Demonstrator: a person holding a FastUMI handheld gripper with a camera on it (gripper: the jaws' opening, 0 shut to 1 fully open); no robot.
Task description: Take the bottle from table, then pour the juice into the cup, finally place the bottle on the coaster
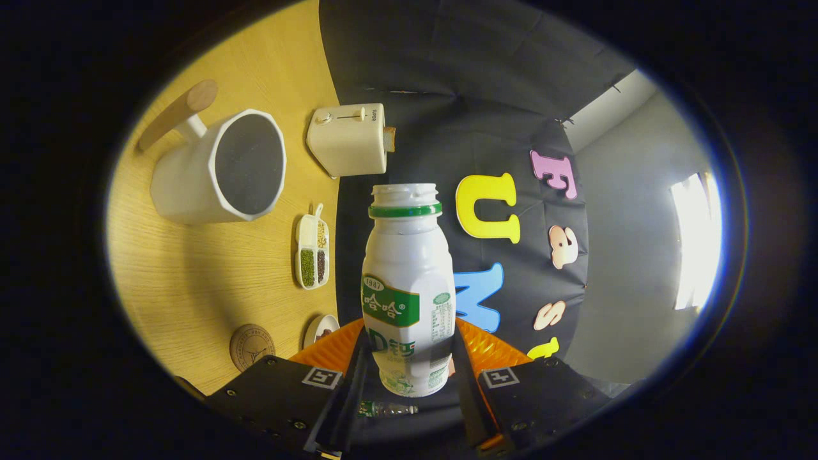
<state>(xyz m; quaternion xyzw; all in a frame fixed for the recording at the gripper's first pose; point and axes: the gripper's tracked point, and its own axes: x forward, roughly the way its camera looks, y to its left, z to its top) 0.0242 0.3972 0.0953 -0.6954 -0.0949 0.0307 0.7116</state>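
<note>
The gripper [409,374] holds the bottle [408,291] by its lower body; both fingers press against its sides, with the jaws closed to the bottle's width. The bottle is white with a green neck ring and a green label. Its mouth is uncapped. The contents cannot be seen through the opaque wall. The bottle is held clear of the table [211,281], and the view is rolled so that the table surface stands beside the bottle rather than under it.

The cup [220,167] is white, faceted, with a wooden handle. It rests on the table well apart from the bottle. Its opening faces the camera; the interior looks dark, and whether it holds liquid cannot be told.

A divided dish [312,249] between cup and bottle holds green, dark and pale grains in separate compartments. A toaster [348,140] sits beyond the cup. The round coaster [252,346] lies bare near the fingers, beside a small bowl [321,329].
</note>
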